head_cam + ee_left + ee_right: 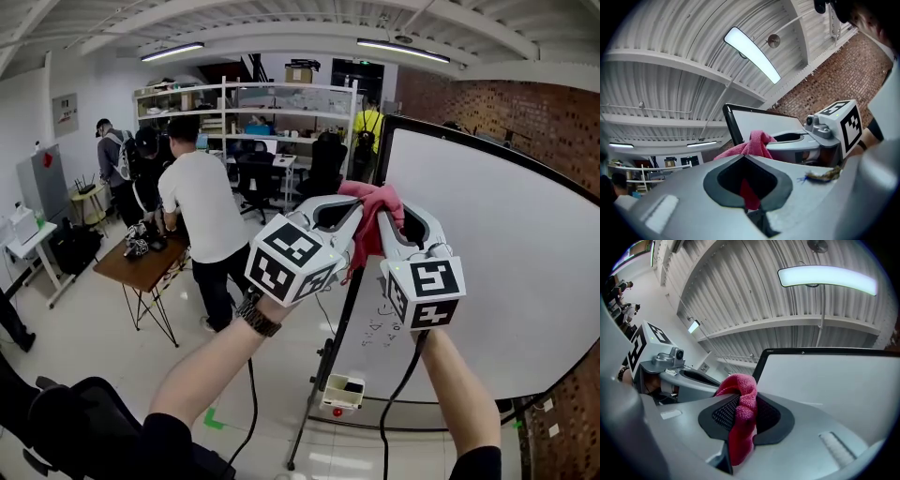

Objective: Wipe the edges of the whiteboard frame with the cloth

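The left gripper (339, 214) was held high on an outstretched forearm, its jaws pinched together on the pink cloth (373, 201). The cloth bunched between both grippers, close to the left edge of the whiteboard frame (367, 246), near its top corner. The right gripper (398, 223), just beside, clamped another fold. The wiping seemed only starting, with every edge probably left to do

Cloth (373, 208): pink-red. Whiteboard (497, 272): white; frame (469, 137) black. Left gripper (354, 210) and right gripper (388, 221): grey, with white cubes bearing black square markers. Wall (525, 98): red-brown brick.
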A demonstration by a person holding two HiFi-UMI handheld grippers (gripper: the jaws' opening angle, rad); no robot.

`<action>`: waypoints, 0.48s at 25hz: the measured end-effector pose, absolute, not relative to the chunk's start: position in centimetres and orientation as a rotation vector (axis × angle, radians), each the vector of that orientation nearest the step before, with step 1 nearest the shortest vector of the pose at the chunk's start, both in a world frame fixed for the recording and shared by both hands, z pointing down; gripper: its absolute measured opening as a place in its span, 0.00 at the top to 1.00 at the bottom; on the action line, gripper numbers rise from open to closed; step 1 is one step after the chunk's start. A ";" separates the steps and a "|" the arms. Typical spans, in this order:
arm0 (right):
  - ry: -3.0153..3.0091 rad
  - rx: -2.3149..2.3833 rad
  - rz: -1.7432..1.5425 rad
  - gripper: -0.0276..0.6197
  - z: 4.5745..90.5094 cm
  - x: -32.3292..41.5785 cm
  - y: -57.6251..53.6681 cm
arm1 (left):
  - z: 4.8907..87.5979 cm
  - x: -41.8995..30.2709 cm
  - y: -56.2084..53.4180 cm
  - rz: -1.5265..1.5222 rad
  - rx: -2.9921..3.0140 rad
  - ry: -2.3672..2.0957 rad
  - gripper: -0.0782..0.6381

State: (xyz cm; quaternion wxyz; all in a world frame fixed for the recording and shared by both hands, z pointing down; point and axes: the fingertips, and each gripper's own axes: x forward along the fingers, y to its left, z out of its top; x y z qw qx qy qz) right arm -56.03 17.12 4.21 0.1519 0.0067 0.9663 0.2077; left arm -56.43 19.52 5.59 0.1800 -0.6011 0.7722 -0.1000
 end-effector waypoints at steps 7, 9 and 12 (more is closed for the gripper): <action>2.813 0.017 0.531 0.84 7.8 -56.2 16.8 | 9.9 -56.6 18.7 -0.326 -1.767 2.212 0.89; 2.821 0.016 0.511 0.84 9.3 -55.7 16.6 | 11.4 -56.2 18.5 -0.337 -1.770 2.211 0.89; 2.838 0.015 0.470 0.84 10.9 -55.3 16.2 | 12.9 -56.0 18.1 -0.339 -1.785 2.203 0.89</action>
